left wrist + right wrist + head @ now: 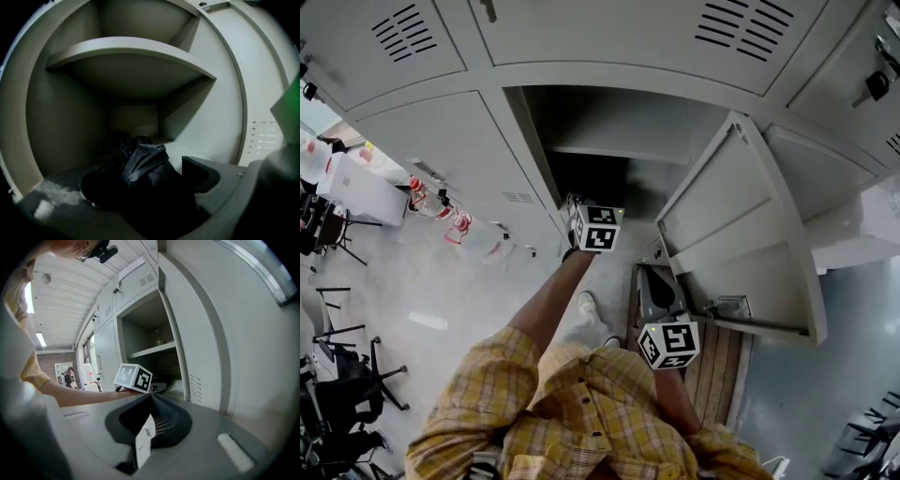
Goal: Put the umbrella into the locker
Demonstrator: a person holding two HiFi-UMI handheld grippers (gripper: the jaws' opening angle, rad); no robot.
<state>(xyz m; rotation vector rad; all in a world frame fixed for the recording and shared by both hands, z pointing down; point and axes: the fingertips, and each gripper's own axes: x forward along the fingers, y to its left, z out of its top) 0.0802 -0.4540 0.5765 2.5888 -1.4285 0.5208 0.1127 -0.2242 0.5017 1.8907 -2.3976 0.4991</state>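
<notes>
The black folded umbrella (140,157) lies crumpled on the floor of the open locker (600,131), under its shelf (131,51). My left gripper (140,177) reaches into that compartment; its jaws stand wide on either side of the umbrella and the pads do not press on it. In the head view the left gripper (579,212) is at the locker mouth, and the umbrella is hidden in the dark. My right gripper (151,397) is shut on nothing. In the head view the right gripper (651,277) hangs lower, beside the open locker door (741,225).
More closed grey lockers (441,141) surround the open one. The door swings out to the right. A wooden slatted board (720,367) lies on the floor below it. Red-and-white bottles (441,211) and dark chairs (337,384) stand at the left.
</notes>
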